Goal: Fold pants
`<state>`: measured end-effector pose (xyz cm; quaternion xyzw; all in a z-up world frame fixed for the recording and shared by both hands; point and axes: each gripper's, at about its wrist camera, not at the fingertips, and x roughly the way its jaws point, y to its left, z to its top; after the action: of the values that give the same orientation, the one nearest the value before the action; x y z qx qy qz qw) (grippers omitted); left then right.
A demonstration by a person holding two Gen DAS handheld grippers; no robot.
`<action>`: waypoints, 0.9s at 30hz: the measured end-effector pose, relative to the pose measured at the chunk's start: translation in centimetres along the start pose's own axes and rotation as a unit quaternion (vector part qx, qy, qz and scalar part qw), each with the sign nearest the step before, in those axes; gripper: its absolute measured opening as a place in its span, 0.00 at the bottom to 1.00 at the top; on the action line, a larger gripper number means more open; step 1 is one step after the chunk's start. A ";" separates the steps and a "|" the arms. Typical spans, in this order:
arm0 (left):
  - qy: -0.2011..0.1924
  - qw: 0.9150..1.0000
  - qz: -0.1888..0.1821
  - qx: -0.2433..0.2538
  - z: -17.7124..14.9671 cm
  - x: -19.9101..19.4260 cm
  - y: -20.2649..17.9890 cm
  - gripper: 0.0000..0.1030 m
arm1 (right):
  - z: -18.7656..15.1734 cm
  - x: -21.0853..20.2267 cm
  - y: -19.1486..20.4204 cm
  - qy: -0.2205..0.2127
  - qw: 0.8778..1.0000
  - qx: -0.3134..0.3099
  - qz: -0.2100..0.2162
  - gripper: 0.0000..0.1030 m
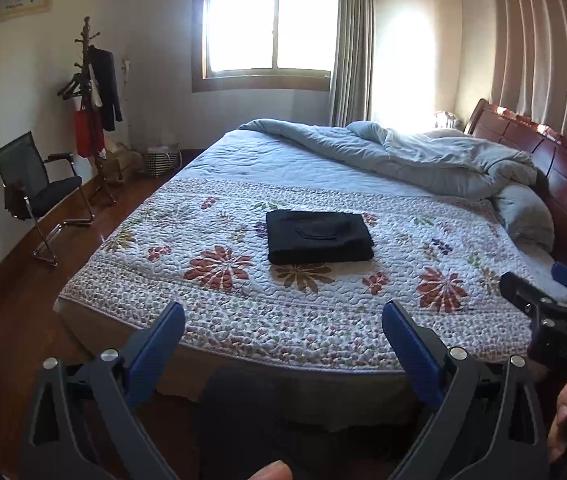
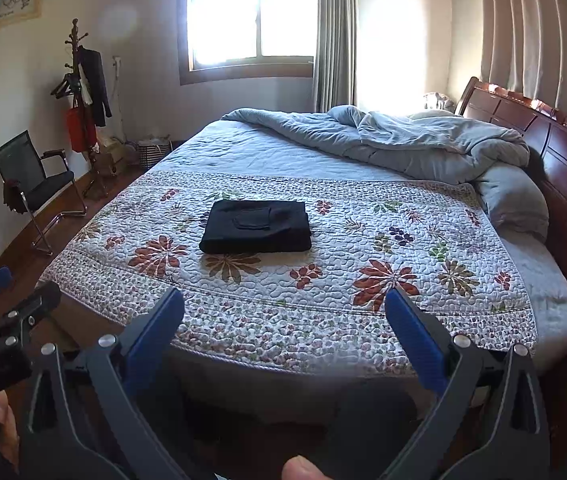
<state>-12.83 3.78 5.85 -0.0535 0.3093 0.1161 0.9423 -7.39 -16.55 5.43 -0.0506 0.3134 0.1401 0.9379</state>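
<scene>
The black pants (image 1: 318,237) are lying in a compact folded rectangle near the middle of the floral quilt (image 1: 403,292) on the bed, so the folding is looking finished, and nothing more seems needed beyond perhaps squaring an edge. Both the left claw (image 1: 283,330) and the right claw (image 2: 283,316) are hanging released and empty, fingers spread wide, well back from the pants at the near bed edge. A rumpled grey duvet (image 2: 423,144) is sitting by the wooden headboard (image 2: 543,140), with a chair (image 1: 39,188) and coat rack (image 1: 91,92) standing along the left wall under a bright window (image 1: 271,20).
</scene>
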 end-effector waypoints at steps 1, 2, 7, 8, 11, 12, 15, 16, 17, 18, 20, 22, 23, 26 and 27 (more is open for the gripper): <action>-0.005 1.000 -0.005 -0.004 0.2 0.0 0.1 0.96 | 0.1 0.1 0.1 0.000 1.000 -0.001 0.001 0.97; -0.010 1.000 -0.005 -0.008 0.3 -0.1 0.1 0.96 | 0.2 0.3 0.1 0.001 1.000 -0.003 0.002 0.97; 0.004 1.000 -0.018 -0.023 1.1 1.4 0.9 0.96 | 0.8 1.3 0.3 0.005 1.000 -0.008 0.008 0.97; 0.003 1.000 -0.013 -0.023 1.1 1.6 1.1 0.96 | 0.9 1.5 0.4 0.007 1.000 -0.009 0.009 0.97; 0.006 1.000 0.024 -0.014 1.2 2.3 1.3 0.96 | 0.9 2.1 0.6 0.013 1.000 -0.012 0.015 0.97; 0.009 1.000 0.024 -0.016 1.3 2.5 1.5 0.96 | 0.9 2.3 0.6 0.014 1.000 -0.013 0.017 0.97; 0.017 0.999 0.015 -0.028 1.5 3.0 1.8 0.96 | 1.0 2.7 0.9 0.018 1.000 -0.018 0.018 0.97; 0.019 0.999 0.014 -0.032 1.6 3.2 1.9 0.96 | 1.2 2.9 0.9 0.019 0.999 -0.020 0.018 0.97; 0.021 0.999 0.016 -0.035 1.6 3.3 2.0 0.96 | 1.2 3.0 1.0 0.019 0.999 -0.021 0.018 0.97; 0.023 0.999 0.019 -0.038 1.5 3.4 2.1 0.96 | 1.3 3.1 1.1 0.020 0.999 -0.022 0.017 0.97; 0.025 0.999 0.011 -0.042 1.5 3.5 2.2 0.96 | 1.4 3.2 1.2 0.020 0.999 -0.022 0.019 0.97; 0.024 0.999 0.007 -0.045 1.6 3.6 2.3 0.96 | 1.6 3.3 1.4 0.020 0.999 -0.023 0.020 0.97; 0.024 0.999 0.011 -0.043 1.6 3.6 2.3 0.96 | 1.6 3.5 1.4 0.021 0.999 -0.024 0.021 0.97; 0.026 0.999 0.026 -0.038 1.7 4.0 2.3 0.96 | 1.7 3.9 1.8 0.024 0.999 -0.028 0.022 0.97; 0.027 0.999 0.023 -0.037 1.8 4.1 2.3 0.96 | 1.7 4.1 1.8 0.025 0.999 -0.028 0.022 0.97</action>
<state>-9.19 7.12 4.74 -0.0841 0.3317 0.1480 0.9279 -3.83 -13.54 4.30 -0.0740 0.3341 0.1682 0.9245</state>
